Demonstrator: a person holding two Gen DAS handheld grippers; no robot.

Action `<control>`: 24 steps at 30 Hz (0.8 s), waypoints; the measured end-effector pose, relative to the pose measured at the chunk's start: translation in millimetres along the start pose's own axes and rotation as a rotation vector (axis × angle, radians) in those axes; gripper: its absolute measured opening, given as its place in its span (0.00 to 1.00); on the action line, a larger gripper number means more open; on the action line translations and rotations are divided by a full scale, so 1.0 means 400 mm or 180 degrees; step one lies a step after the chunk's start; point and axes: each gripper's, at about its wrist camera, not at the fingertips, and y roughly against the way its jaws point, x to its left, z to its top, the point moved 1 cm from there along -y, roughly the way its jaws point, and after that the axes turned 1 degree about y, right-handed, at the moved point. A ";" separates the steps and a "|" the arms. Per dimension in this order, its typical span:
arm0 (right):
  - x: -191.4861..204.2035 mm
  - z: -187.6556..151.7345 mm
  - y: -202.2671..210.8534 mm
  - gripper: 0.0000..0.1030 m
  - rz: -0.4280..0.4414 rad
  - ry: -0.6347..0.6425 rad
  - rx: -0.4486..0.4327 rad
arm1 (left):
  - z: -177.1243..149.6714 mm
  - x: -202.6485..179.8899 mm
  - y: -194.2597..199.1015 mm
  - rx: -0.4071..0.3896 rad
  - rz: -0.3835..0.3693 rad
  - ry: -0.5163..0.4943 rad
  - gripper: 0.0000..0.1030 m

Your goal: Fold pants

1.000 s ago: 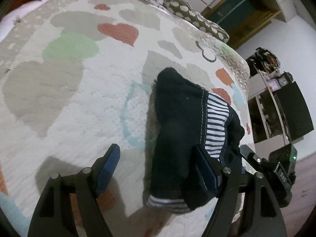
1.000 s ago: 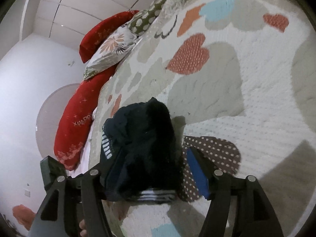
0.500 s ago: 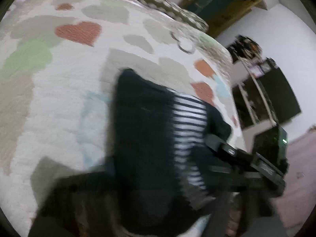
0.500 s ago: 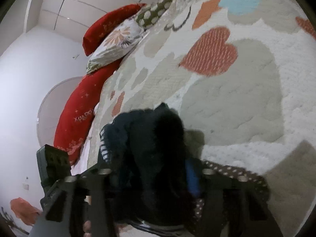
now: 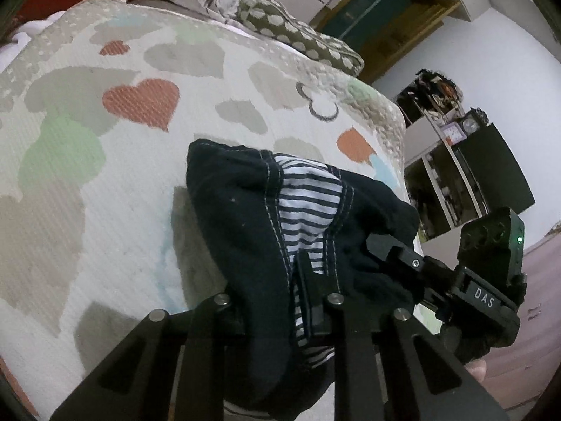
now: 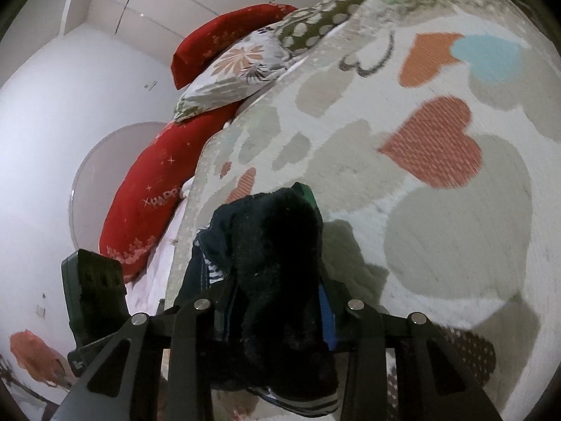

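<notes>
Dark pants [image 5: 242, 231] clamped by left tool [image 5: 270, 301], right tool [image 6: 277, 312].

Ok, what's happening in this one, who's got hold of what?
A person is working two handheld grippers on a small pair of dark pants with striped lining, bunched on a heart-patterned bedspread. The left gripper and the right gripper are each shut on the pants, from opposite sides. The fabric is gathered into a lump, not laid flat, so no neat fold shows yet.

Both grippers matte black w/ silver screws: left gripper [image 5: 270, 301] plain, right gripper [image 6: 277, 301] w/ blue finger pad [image 6: 325, 319], white "DAS" lettering, green LED.
</notes>
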 end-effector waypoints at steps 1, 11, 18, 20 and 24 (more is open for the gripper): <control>0.009 0.009 -0.007 0.38 -0.0014 0.0038 0.0005 | 0.006 0.001 0.001 -0.0009 0.0013 0.0000 0.18; 0.032 0.058 -0.085 0.37 -0.0175 0.0180 0.0095 | 0.068 0.056 -0.019 -0.0086 0.0257 0.0053 0.18; 0.032 0.078 -0.140 0.35 -0.0229 0.0139 0.0133 | 0.086 0.092 -0.040 -0.0055 0.0294 0.0116 0.18; 0.033 0.085 -0.147 0.35 -0.0226 0.0132 0.0125 | 0.094 0.095 -0.046 -0.0061 0.0307 0.0105 0.18; 0.021 0.101 -0.166 0.35 -0.0243 0.0084 0.0094 | 0.111 0.097 -0.060 -0.0072 0.0333 0.0091 0.19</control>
